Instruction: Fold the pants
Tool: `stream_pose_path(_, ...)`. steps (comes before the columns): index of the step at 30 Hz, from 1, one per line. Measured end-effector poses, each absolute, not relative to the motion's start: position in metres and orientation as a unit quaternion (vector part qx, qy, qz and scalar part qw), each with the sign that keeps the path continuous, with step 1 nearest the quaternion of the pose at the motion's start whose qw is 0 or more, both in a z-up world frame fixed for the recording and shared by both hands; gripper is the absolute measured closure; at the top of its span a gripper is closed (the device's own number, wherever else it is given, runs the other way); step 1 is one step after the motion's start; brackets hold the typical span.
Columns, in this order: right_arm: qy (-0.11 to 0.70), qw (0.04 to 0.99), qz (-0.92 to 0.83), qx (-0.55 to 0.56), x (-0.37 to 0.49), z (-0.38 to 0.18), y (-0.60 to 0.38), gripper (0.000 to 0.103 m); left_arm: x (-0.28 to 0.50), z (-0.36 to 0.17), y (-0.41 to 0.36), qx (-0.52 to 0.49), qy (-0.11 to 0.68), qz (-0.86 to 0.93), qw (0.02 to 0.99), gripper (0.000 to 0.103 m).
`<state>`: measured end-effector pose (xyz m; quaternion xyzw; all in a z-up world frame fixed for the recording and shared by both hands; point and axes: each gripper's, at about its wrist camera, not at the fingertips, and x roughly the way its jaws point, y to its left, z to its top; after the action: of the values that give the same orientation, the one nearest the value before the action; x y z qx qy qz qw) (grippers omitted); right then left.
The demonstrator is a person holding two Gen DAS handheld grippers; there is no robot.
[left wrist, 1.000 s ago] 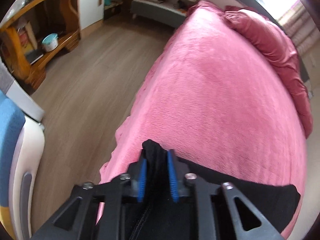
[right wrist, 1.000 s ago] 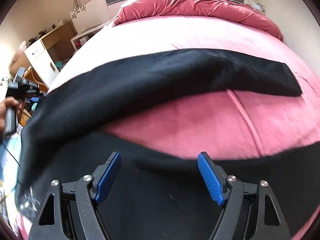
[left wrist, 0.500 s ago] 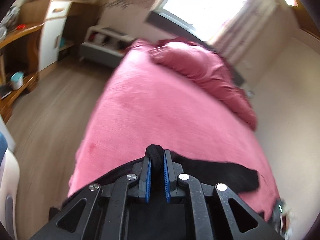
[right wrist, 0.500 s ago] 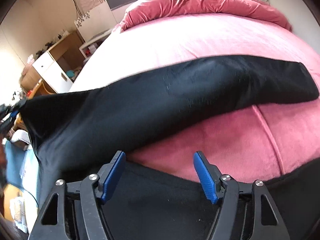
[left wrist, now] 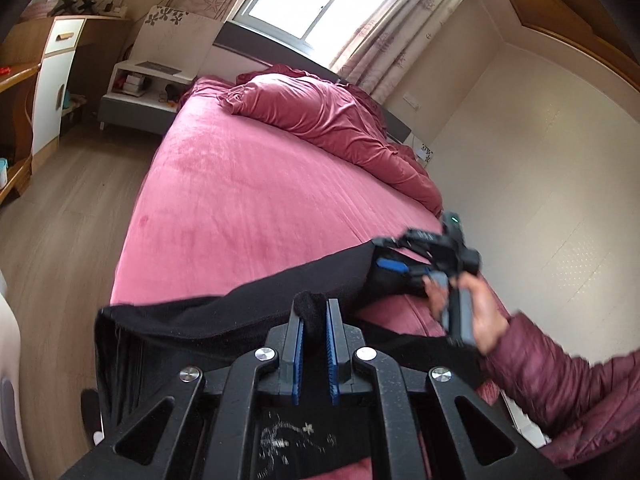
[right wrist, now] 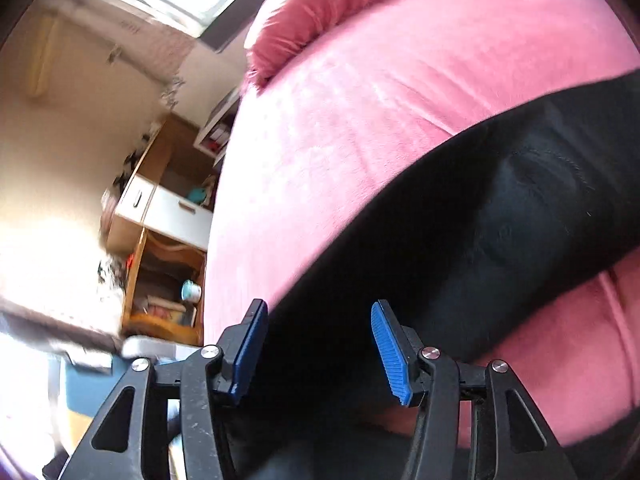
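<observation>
One pink bed (left wrist: pixel 248 208) carries one pair of black pants (left wrist: pixel 224 312), stretched along its near edge. To fold well, keep the fabric taut and line up the legs before laying them down. You have two grippers: your left gripper (left wrist: pixel 314 344) is pinched tight on a bunch of pants; your right gripper (right wrist: pixel 318 350) gapes wide over the cloth, gripping nothing.

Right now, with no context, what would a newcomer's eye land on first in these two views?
The black pants stretched across the near end of the big pink bed. At bottom centre of the left wrist view, the left tongs are clamped on a bunch of that black cloth. At the right edge of that view the right tongs reach toward the pants, open in their own view.
</observation>
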<state>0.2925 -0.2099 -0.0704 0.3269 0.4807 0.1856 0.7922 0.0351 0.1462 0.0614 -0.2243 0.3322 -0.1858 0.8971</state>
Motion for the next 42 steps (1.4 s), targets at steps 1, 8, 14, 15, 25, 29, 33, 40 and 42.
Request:
stream_pose_path(1,0.489,0.787,0.171,0.336,0.302,-0.076,-0.211,0.046,0.033,0.059,0.147,-0.225,0.334,-0.186,0.896,0.094)
stream_pose_path(8,0.494,0.800,0.091,0.328,0.327,-0.087,-0.224,0.090,0.038,0.052,0.161,-0.248,0.347,-0.175,0.888,0.094)
stream_pose_path(14,0.459,0.817,0.127,0.323,0.317,-0.056,-0.234,0.091,0.106,0.076,0.206,-0.253,0.345,-0.097,0.899,0.094)
stream_pose_path(15,0.447,0.822,0.139,0.326,0.312,-0.046,-0.235,0.091,0.126,0.083,0.218,-0.258,0.344,-0.086,0.899,0.094)
stream_pose_path(25,0.391,0.837,0.245,0.295,0.201,-0.007,-0.246,0.092,0.180,0.090,0.245,-0.260,0.359,-0.047,0.895,0.094)
stream_pose_path(29,0.406,0.827,0.254,0.294,0.155,-0.020,-0.252,0.092,0.139,0.085,0.248,-0.270,0.353,-0.064,0.893,0.094)
stream_pose_path(33,0.428,0.822,0.256,0.275,0.127,-0.037,-0.249,0.092,0.093,0.074,0.245,-0.258,0.360,-0.063,0.895,0.094)
stream_pose_path(40,0.492,0.799,0.240,0.246,0.085,-0.089,-0.238,0.093,0.023,0.010,0.238,-0.277,0.416,-0.035,0.865,0.094)
stream_pose_path(42,0.511,0.794,0.232,0.233,0.075,-0.106,-0.237,0.093,0.012,-0.013,0.238,-0.286,0.439,-0.022,0.852,0.094)
